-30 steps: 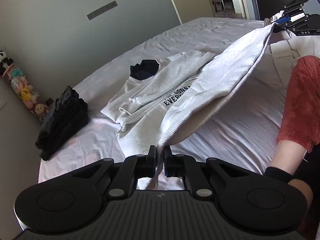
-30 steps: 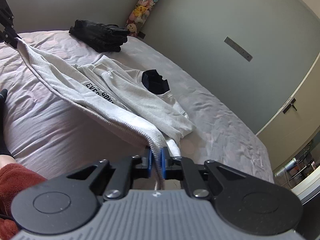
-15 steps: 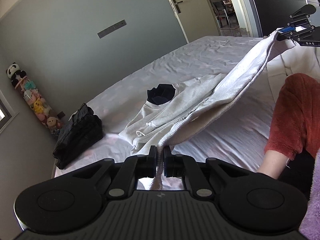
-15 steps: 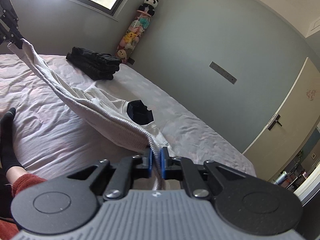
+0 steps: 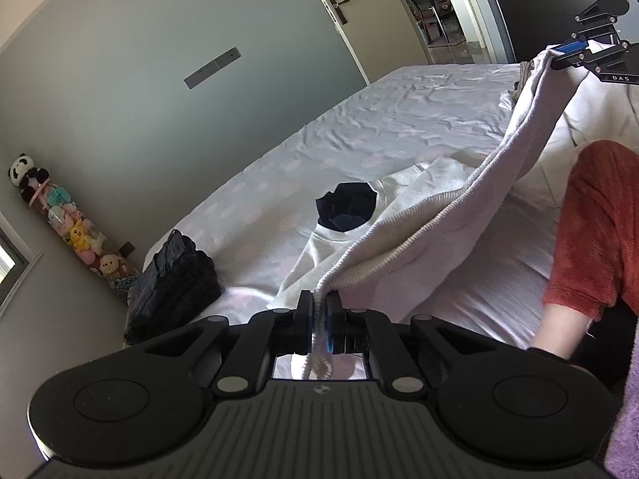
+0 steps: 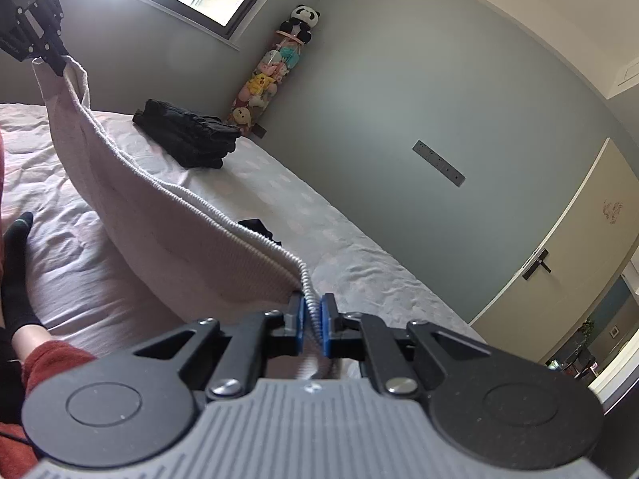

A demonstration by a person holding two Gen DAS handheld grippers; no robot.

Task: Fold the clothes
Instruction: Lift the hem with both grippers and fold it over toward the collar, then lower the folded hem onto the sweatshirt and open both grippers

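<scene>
A light grey sweatshirt with a dark neck opening lies on the bed, its ribbed hem lifted and stretched between my two grippers. My left gripper is shut on one hem corner; it also shows far off in the right wrist view. My right gripper is shut on the other hem corner; it shows at the top right of the left wrist view. The raised hem hides most of the sweatshirt body in the right wrist view.
A stack of folded dark clothes sits near the bed's far corner. The white bedsheet spreads around. A person's red-sleeved arm is at the right. A plush toy column stands against the wall.
Both grippers have risen, lifting the sweatshirt's hem higher off the bed and carrying it over toward the neck. The printed text on the front is now covered.
</scene>
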